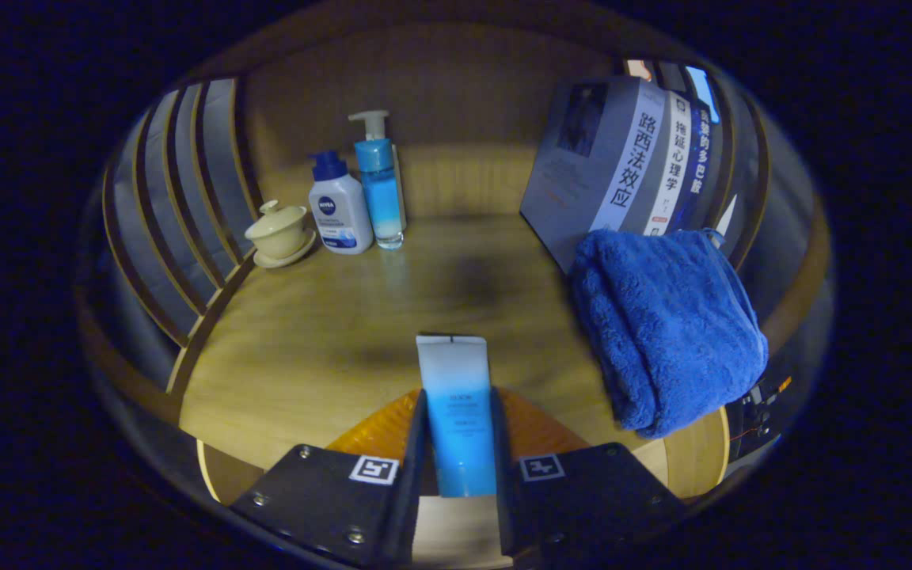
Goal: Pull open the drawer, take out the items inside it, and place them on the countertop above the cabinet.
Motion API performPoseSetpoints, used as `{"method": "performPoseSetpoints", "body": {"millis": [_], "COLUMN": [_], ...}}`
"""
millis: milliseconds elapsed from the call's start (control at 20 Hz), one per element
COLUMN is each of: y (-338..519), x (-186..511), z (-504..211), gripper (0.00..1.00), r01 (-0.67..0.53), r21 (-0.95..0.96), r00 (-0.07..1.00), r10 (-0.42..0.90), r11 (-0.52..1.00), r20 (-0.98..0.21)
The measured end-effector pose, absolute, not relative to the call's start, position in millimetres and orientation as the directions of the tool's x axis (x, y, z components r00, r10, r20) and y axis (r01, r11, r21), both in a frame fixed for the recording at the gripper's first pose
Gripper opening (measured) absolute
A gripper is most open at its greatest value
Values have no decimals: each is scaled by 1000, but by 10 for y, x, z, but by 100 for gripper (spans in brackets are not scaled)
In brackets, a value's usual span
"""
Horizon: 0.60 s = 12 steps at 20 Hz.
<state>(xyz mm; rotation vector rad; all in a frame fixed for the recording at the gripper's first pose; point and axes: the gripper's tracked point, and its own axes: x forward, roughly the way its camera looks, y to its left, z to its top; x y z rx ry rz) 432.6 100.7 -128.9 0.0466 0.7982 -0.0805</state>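
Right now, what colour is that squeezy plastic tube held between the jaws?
White at its far end, fading to bright blue, seen in the gripper view: the plastic tube.

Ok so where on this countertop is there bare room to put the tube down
The tongs are shut on the tube. Just ahead lies a broad bare stretch of countertop, bordered by the lidded cup and two pump bottles at the far left, and the blue towel and books at right. Both those sides are crowded.

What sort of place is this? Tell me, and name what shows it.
Likely a staged home shelf or countertop: pump bottles, a lidded teacup and books stand on wood. The claw grips a blue tube.
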Motion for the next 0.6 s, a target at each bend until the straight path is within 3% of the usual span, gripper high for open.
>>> {"method": "performPoseSetpoints", "body": {"millis": [600], "y": [972], "x": [4678], "z": [-1358], "gripper": [43], "r01": [109], "r21": [49], "r00": [755], "r10": [-51], "r11": [993], "r20": [-653]}}
